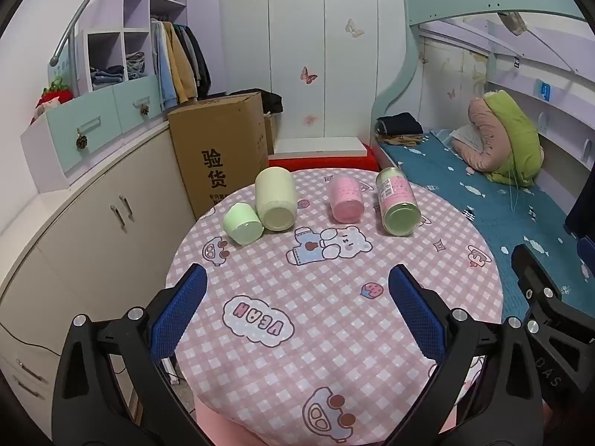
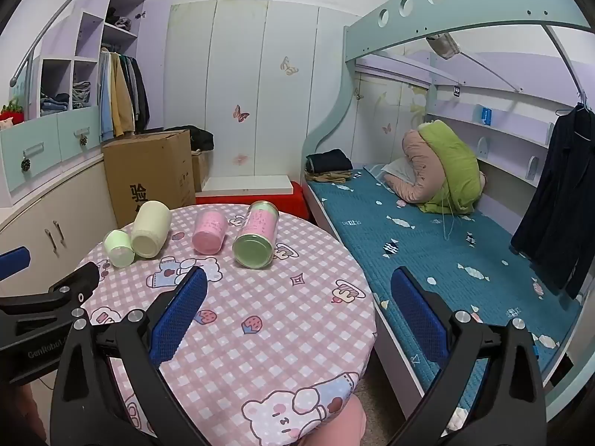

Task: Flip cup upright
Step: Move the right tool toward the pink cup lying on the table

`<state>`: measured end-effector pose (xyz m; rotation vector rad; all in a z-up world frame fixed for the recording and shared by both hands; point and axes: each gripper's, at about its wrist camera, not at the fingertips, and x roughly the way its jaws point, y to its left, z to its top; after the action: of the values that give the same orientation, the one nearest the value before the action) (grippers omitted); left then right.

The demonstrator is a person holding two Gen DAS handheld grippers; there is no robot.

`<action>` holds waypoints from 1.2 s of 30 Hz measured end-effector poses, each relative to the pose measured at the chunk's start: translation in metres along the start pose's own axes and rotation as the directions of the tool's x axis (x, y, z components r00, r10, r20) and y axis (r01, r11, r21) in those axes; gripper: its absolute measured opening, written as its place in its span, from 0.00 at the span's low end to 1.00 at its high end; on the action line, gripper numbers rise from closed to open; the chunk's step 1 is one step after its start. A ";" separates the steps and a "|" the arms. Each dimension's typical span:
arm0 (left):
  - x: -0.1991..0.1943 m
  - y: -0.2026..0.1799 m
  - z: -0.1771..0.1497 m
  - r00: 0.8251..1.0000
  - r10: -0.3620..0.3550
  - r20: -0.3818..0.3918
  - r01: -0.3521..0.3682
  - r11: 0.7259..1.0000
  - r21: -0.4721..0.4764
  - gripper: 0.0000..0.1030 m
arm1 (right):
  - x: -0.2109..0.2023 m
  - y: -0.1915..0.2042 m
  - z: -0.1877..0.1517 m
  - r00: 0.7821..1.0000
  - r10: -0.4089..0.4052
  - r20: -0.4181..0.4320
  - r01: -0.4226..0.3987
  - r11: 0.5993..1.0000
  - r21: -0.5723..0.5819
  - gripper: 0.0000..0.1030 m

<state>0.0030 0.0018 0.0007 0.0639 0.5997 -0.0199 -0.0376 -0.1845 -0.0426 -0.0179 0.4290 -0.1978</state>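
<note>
A: How are the fingers set?

B: Both pairs are spread wide, pinching nothing. The left gripper [image 1: 297,293] hangs over the near half of the round table [image 1: 465,297], its blue pads [image 1: 178,316] touching neither cloth nor cup. The right gripper [image 2: 299,297] is the same, one pad over the table's right edge, the other out over the bed [image 2: 446,260]. The left gripper's black frame shows at 9 o'clock in the right wrist view.

A: And the cups?

B: Four, all lying on their sides at the far side of the table, around 12 o'clock, flat ends turned toward the cameras. From 10 o'clock across: a small mint cup [image 1: 242,228], a taller cream cup [image 1: 277,200] touching it, then apart from those a pink cup [image 1: 346,200], then the biggest, a green cup with a pink printed label [image 1: 398,202] at about 1 o'clock. I cannot tell which end of each is the open mouth.

A: Near the grippers?

B: No, well apart; patterned cloth lies between.

A: Anything else?

B: Two grippers, four cups, one table. A cardboard box [image 1: 219,156] stands behind the table at 11 o'clock, and a rolled green and pink quilt [image 2: 442,171] sits on the bed at 2 o'clock.
</note>
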 end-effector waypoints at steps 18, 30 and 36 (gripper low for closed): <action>-0.014 -0.007 0.009 1.000 0.009 0.016 -0.010 1.000 0.016 0.95 | 0.000 -0.001 0.000 1.000 0.002 0.007 -0.002 1.000 0.012 0.93; -0.007 -0.003 0.004 1.000 -0.006 0.005 0.005 1.000 0.011 0.95 | 0.000 -0.001 0.000 1.000 0.003 0.010 -0.003 1.000 0.011 0.93; -0.004 -0.003 0.002 1.000 -0.011 0.010 0.010 1.000 0.006 0.95 | 0.000 -0.002 0.001 1.000 0.002 0.008 -0.002 1.000 0.011 0.93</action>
<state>0.0007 -0.0015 0.0039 0.0668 0.5898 -0.0322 -0.0378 -0.1861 -0.0412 -0.0073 0.4201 -0.1980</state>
